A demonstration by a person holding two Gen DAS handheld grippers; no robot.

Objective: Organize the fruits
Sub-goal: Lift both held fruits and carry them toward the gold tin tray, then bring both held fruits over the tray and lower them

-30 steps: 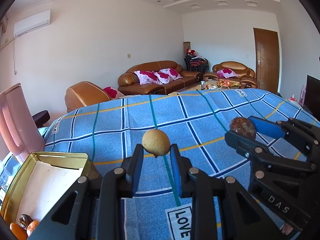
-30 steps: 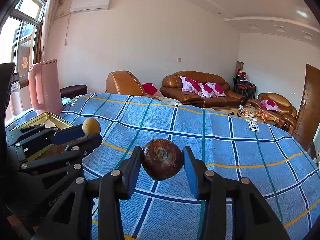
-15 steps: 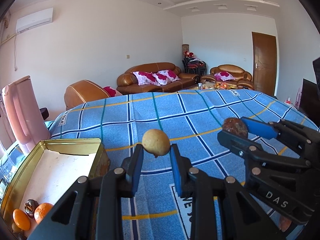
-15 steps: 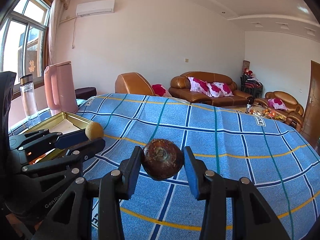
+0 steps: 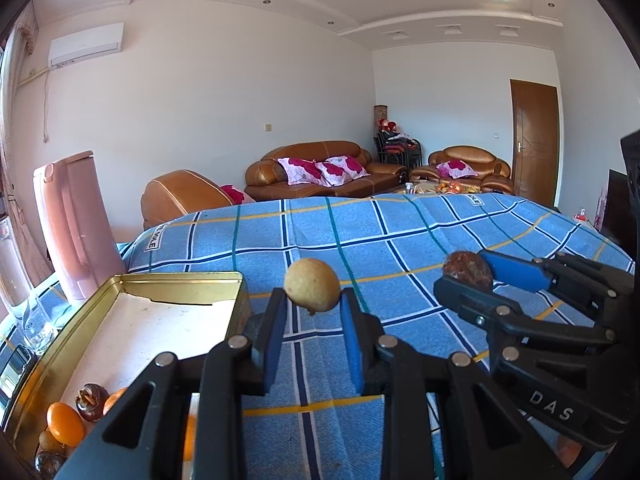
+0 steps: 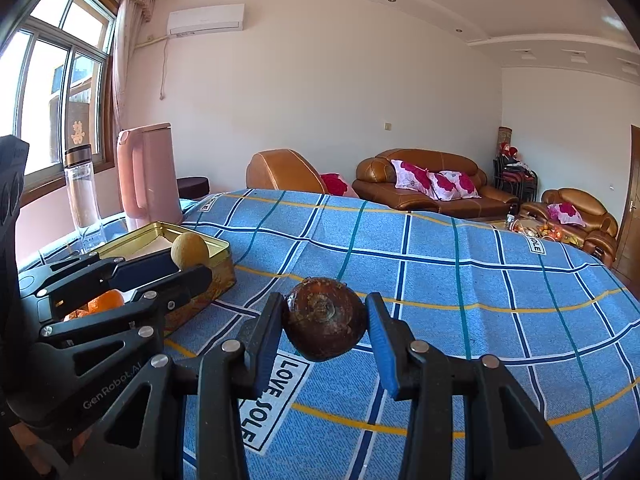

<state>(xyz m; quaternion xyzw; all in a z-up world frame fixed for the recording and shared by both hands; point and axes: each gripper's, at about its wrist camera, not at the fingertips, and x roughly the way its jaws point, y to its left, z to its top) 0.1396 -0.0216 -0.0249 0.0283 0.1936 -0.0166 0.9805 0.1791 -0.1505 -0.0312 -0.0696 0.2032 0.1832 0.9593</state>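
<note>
Left gripper (image 5: pixel 313 322) is clamped on a small tan round fruit (image 5: pixel 312 285), possibly a longan. Its target, the gold tin tray (image 5: pixel 56 344), lies at its nine o'clock, long axis running away from the camera. Right gripper (image 6: pixel 325 330), clamped on a brown water chestnut (image 6: pixel 325 319), sits farther from the tray, at three o'clock.

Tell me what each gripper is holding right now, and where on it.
The left gripper pinches a small yellow-tan round fruit across its sides. The right gripper clamps a dark brown round fruit across its widest part.
</note>
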